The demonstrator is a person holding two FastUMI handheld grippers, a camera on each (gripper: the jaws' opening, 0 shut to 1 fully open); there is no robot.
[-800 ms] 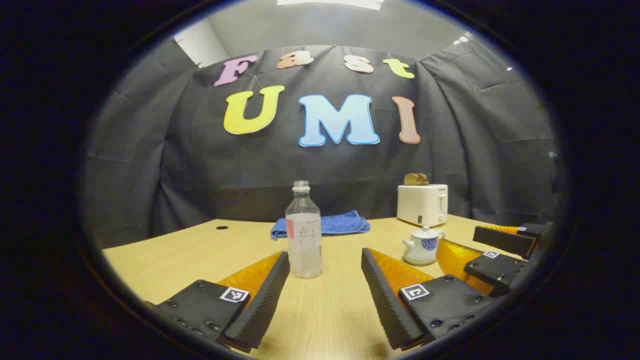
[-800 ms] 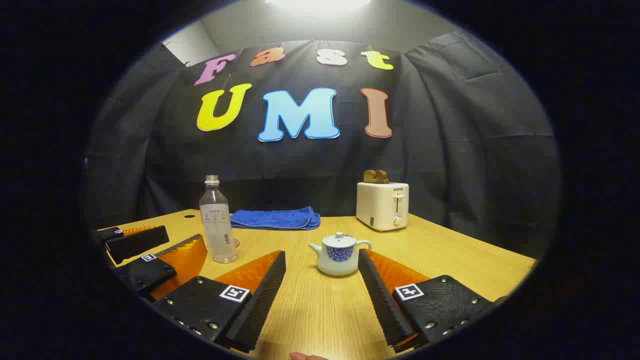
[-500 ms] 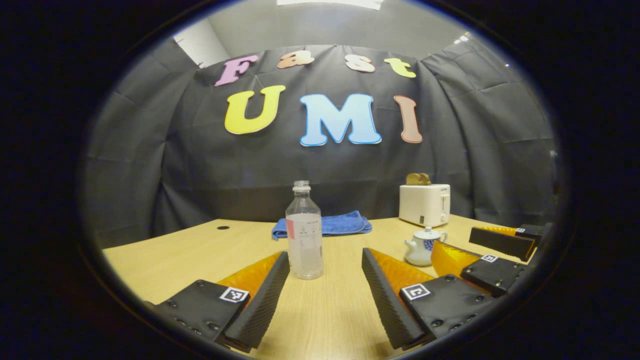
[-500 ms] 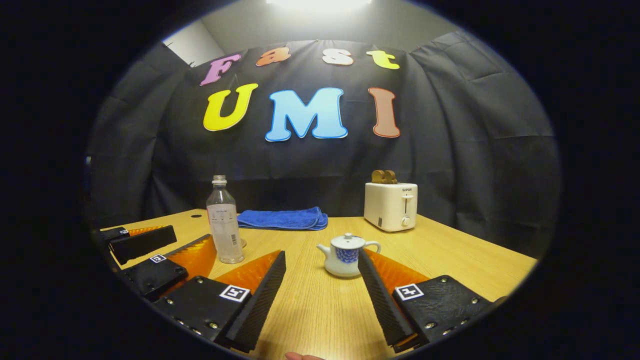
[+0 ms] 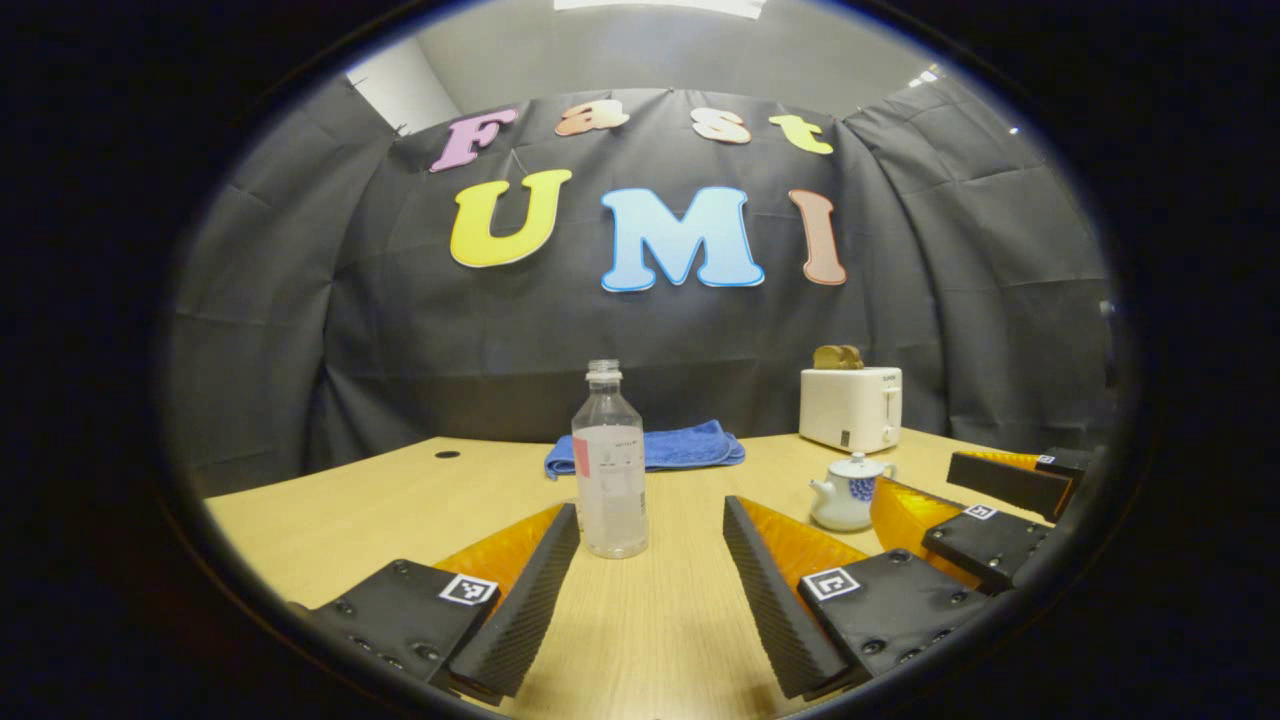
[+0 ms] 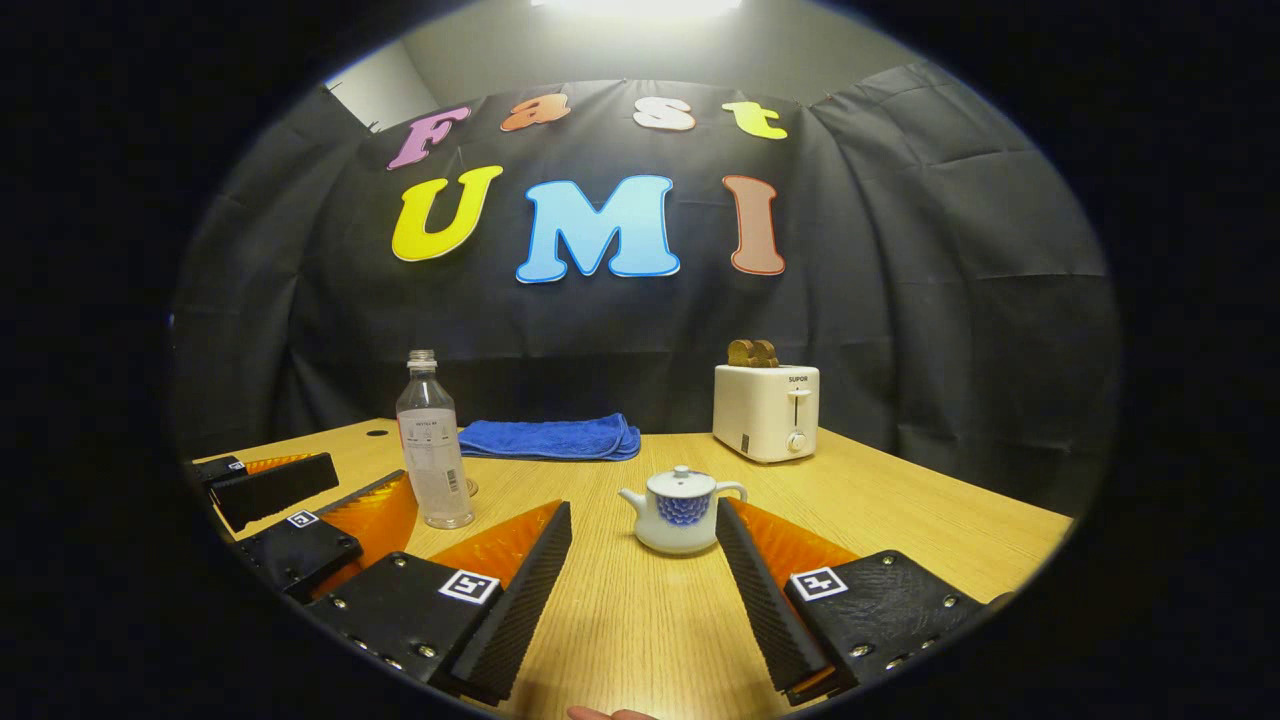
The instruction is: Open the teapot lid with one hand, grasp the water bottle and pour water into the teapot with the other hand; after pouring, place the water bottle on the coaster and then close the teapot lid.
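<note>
A clear uncapped water bottle (image 5: 609,470) stands upright on the wooden table (image 5: 350,510), just ahead of my left gripper (image 5: 650,530), which is open with nothing between its fingers. A small white teapot (image 6: 682,510) with a blue pattern and its lid on sits just ahead of my open right gripper (image 6: 642,535). In the left gripper view the teapot (image 5: 846,491) is at the right, beside the right gripper (image 5: 985,500). The right gripper view has the bottle (image 6: 432,450) at the left, with the left gripper (image 6: 310,505) next to it. A small round object at the bottle's base is mostly hidden.
A folded blue towel (image 6: 548,438) lies at the back of the table. A white toaster (image 6: 766,411) with toast in it stands at the back right. A small dark hole (image 5: 447,454) marks the tabletop at far left. A fingertip (image 6: 610,713) peeks in at the bottom.
Both grippers stay open and nearly in place. The right gripper view swung slightly right, then back. The bottle and teapot have not moved.
</note>
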